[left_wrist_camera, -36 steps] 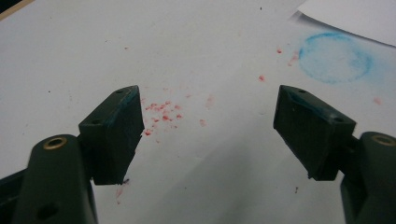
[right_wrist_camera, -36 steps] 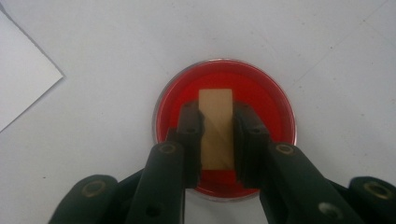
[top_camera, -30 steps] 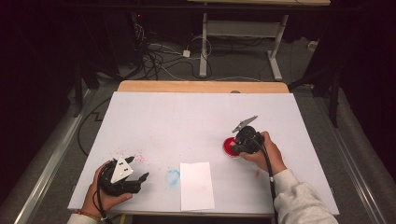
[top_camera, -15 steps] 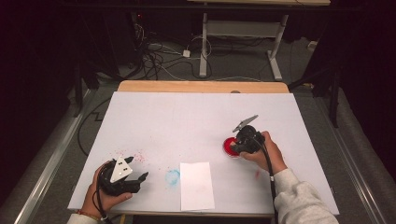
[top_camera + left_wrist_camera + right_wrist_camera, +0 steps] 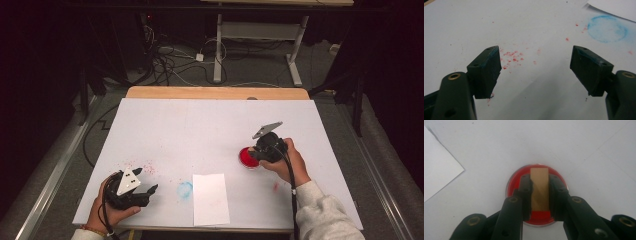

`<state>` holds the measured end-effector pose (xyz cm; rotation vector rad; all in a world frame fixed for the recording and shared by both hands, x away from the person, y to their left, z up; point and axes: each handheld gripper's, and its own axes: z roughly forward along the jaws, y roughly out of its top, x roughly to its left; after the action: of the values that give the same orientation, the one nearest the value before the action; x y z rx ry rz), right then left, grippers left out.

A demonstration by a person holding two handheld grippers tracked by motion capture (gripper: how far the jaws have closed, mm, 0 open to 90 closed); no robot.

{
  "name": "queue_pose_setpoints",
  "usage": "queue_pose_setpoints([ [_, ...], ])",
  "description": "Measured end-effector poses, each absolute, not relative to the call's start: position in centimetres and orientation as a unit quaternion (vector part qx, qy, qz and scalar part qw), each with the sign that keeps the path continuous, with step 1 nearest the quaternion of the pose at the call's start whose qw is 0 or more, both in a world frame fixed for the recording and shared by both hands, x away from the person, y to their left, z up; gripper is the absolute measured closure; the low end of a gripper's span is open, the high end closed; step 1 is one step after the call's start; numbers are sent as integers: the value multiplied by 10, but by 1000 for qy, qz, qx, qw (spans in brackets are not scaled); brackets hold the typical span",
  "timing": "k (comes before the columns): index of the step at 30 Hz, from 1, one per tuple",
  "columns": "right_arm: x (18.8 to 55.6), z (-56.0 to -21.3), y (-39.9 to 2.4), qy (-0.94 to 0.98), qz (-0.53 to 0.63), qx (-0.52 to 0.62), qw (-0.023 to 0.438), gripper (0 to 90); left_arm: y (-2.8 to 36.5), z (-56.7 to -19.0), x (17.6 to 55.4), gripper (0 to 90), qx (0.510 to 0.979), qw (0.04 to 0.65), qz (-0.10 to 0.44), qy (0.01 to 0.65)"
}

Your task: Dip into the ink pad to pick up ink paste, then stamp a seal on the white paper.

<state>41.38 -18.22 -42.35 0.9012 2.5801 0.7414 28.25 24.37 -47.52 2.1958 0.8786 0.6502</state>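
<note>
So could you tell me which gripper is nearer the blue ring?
Left. The left gripper sits just beside the blue ring, while the right gripper is farther off, over the red dish.

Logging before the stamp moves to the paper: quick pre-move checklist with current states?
1. Right claw shut on the tan wooden block stamp: ok.
2. Stamp over the round red ink dish: ok.
3. Stamp face inked: cannot tell, hidden underneath.
4. White paper sheet flat near the table's front edge: ok.
5. Left claw open, holding nothing, off the sheet: ok.
6. White table cover clean: not ok, red specks and a blue ring mark.
</note>
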Motion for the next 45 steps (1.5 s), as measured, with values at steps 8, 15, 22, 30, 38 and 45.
queue_pose_setpoints([
  [8,412,-413,-189,894,278,312,161,753,245,-476,280,243,842,336,247,341],
  [15,409,-402,-192,887,298,309,168,753,248,-477,279,243,839,338,247,346],
  [22,405,-394,-192,883,315,304,172,753,248,-478,278,243,841,334,246,346],
  [30,395,-382,-192,877,338,292,177,752,245,-476,278,243,841,336,250,342],
  [38,382,-371,-190,875,359,276,172,752,243,-474,279,252,842,340,250,336],
  [45,368,-362,-177,877,380,248,160,752,243,-475,279,245,843,335,252,337],
])
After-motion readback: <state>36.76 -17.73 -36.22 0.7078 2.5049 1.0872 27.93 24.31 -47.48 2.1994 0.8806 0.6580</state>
